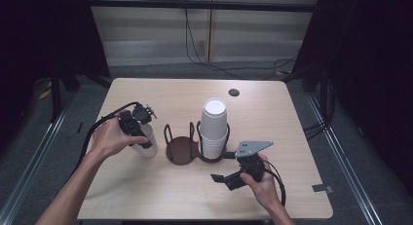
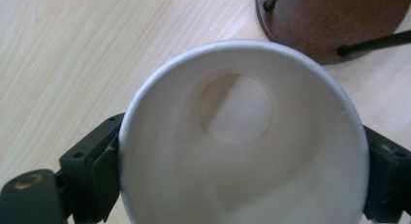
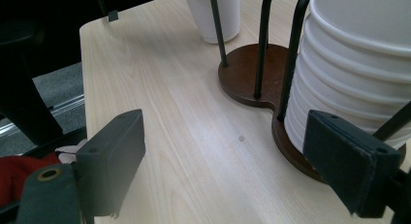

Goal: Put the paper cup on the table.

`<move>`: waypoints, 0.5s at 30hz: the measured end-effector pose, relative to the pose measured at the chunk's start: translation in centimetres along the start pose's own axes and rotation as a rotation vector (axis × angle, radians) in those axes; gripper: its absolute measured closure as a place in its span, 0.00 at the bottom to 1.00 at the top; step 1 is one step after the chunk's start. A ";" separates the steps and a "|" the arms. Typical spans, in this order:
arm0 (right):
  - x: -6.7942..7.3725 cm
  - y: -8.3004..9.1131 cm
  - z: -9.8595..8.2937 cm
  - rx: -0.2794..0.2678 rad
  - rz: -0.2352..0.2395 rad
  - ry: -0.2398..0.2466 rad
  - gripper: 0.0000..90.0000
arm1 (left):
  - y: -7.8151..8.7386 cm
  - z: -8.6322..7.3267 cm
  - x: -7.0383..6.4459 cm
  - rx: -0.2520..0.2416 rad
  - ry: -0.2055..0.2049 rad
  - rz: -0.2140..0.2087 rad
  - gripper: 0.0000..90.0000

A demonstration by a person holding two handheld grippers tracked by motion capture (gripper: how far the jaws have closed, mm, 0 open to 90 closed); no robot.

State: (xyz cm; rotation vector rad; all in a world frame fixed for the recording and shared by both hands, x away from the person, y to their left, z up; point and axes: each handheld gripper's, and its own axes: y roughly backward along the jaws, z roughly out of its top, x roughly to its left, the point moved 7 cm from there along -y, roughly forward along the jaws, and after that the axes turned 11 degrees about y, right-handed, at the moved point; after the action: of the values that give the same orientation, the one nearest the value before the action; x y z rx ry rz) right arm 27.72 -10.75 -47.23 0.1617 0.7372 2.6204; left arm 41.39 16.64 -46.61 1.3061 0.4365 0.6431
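paper cup (image 2: 242, 136), lower rim cut off, sits pinched between left gripper (image 2: 240, 175) jaws; right gripper (image 3: 232, 161) spread, empty.

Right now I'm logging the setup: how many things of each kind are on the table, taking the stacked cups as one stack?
Cup stack: 1
Single cup: 1, gripped by the left gripper
Holder: 1
Total: 3
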 end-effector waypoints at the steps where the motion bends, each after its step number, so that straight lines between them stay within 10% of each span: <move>1: 0.0 0.0 0.0 0.000 0.000 0.000 0.17 | 0.0 0.0 0.0 0.000 0.000 0.000 0.10; 15: 0.0 -0.1 -0.1 0.003 0.003 -0.003 0.17 | -1.2 0.7 0.1 -0.011 0.029 -0.017 0.07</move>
State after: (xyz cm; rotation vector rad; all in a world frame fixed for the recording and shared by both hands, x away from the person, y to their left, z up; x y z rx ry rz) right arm 27.70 -10.74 -47.36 0.1670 0.7404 2.6212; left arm 42.17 16.05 -47.57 1.2829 0.4663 0.6503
